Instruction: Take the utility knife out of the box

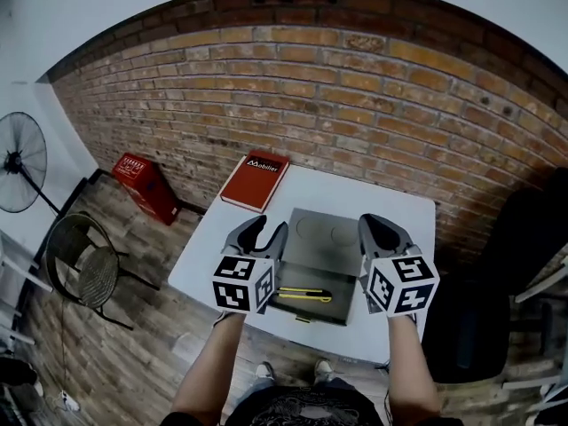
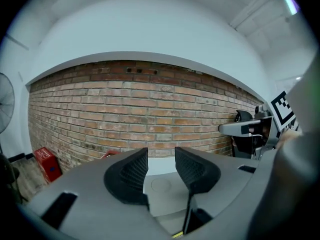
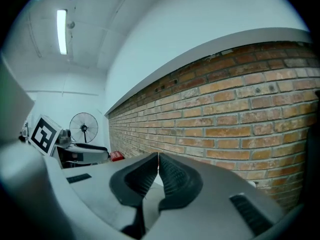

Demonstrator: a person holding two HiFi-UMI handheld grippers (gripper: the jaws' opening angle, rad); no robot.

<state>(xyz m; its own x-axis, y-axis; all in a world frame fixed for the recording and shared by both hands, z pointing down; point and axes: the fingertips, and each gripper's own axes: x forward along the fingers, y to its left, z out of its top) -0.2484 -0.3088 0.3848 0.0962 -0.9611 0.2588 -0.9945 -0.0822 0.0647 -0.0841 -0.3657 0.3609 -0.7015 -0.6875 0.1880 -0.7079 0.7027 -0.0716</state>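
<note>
A grey box [image 1: 321, 238] lies open on the white table [image 1: 399, 216], its lid folded back toward the brick wall. In its near half lies the yellow utility knife [image 1: 304, 295]. My left gripper [image 1: 269, 227] hovers over the box's left edge, open with nothing between its jaws. Over the box's right edge hovers my right gripper [image 1: 377, 224], shut and empty. In the left gripper view the left gripper [image 2: 161, 156] frames the grey lid [image 2: 162, 186], and a yellow sliver of the knife [image 2: 176, 234] shows at the bottom. In the right gripper view the right gripper [image 3: 158, 159] has its pads touching.
A red book [image 1: 256, 180] lies at the table's far left corner. On the floor to the left are a red case [image 1: 146, 187], a standing fan [image 1: 19, 162] and a wire chair [image 1: 89, 269]. A black chair [image 1: 524, 273] stands to the right. A brick wall [image 1: 355, 105] is close behind.
</note>
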